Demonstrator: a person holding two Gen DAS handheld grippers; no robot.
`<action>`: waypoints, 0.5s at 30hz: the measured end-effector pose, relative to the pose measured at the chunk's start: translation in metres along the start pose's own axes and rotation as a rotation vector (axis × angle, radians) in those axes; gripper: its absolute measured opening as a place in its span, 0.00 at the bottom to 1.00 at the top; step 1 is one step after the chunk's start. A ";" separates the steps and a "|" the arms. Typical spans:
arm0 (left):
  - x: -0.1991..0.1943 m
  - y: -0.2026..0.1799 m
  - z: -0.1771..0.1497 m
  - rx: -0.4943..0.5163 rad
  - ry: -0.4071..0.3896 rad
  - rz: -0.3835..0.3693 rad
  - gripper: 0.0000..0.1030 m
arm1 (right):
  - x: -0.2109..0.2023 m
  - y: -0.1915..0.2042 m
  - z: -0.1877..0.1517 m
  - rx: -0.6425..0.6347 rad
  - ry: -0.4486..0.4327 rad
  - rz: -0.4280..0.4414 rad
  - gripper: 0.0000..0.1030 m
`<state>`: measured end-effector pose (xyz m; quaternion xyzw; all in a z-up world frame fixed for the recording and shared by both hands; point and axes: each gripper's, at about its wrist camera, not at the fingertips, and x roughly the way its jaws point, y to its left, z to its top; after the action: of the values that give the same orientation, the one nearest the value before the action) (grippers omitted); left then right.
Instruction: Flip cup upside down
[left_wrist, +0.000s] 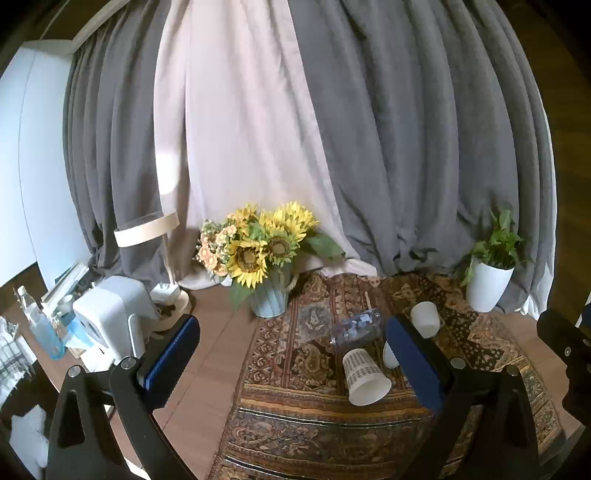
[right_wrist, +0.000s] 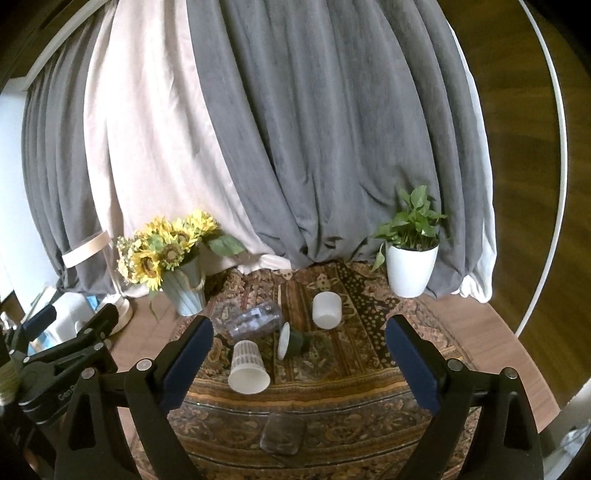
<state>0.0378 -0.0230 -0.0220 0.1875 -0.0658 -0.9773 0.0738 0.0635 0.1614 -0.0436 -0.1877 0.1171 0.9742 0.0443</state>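
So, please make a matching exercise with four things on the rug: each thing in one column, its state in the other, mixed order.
Things:
1. patterned paper cup
2. plain white cup
3. clear plastic bottle
4. green cup

States:
A. lying on its side, white inside facing left
B. standing, wide opening down
C. lying on its side, see-through
D. standing behind the others, nearest the white plant pot

Pairs: 1-B, 2-D, 3-C, 4-A
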 end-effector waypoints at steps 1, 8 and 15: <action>-0.001 0.000 0.000 0.002 -0.004 -0.001 1.00 | -0.001 0.001 0.000 -0.001 -0.003 -0.002 0.92; -0.001 0.002 -0.001 -0.005 -0.001 -0.019 1.00 | -0.007 0.004 -0.001 -0.012 -0.010 -0.022 0.92; -0.001 0.003 -0.003 -0.006 0.007 -0.028 1.00 | -0.008 0.007 -0.002 -0.026 -0.003 -0.032 0.92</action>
<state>0.0401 -0.0259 -0.0237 0.1914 -0.0602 -0.9778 0.0610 0.0710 0.1538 -0.0411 -0.1885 0.1012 0.9751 0.0578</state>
